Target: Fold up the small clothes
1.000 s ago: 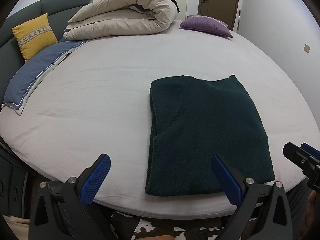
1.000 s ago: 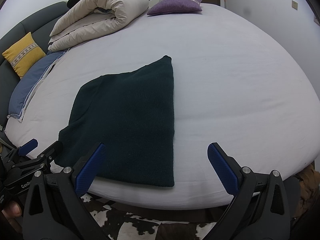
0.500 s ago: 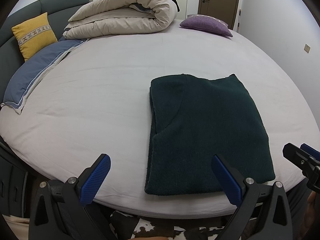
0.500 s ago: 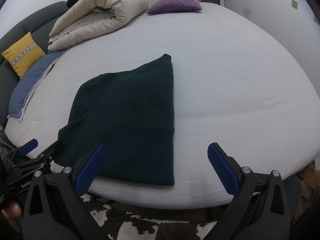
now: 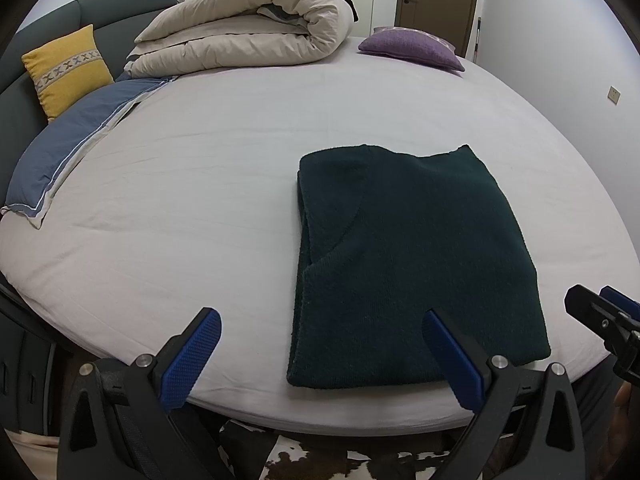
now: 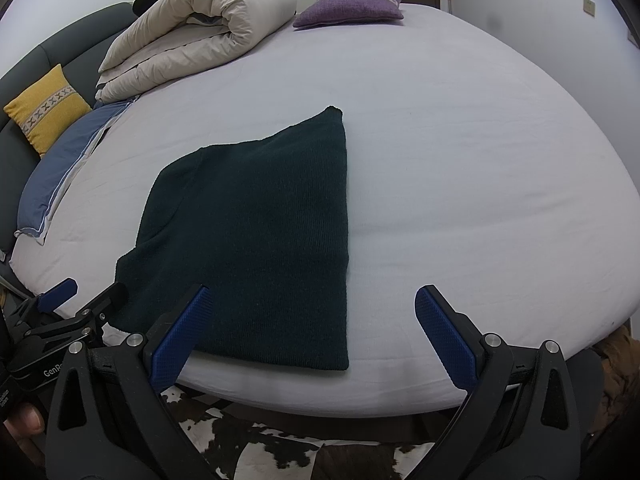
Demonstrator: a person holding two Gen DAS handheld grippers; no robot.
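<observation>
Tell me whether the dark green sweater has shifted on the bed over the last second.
No. The sweater keeps the same spot against the bed's near edge and the purple cushion in both views.

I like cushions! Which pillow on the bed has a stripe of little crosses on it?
The yellow cushion leaning on the grey headboard. The purple cushion and the flat blue pillow show no such stripe.

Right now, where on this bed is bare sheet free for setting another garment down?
Bare sheet lies left of the folded dark green sweater, out to the blue pillow, and right of it. Also between the sweater and the purple cushion. The head is crowded by the rolled beige duvet and yellow cushion.
</observation>
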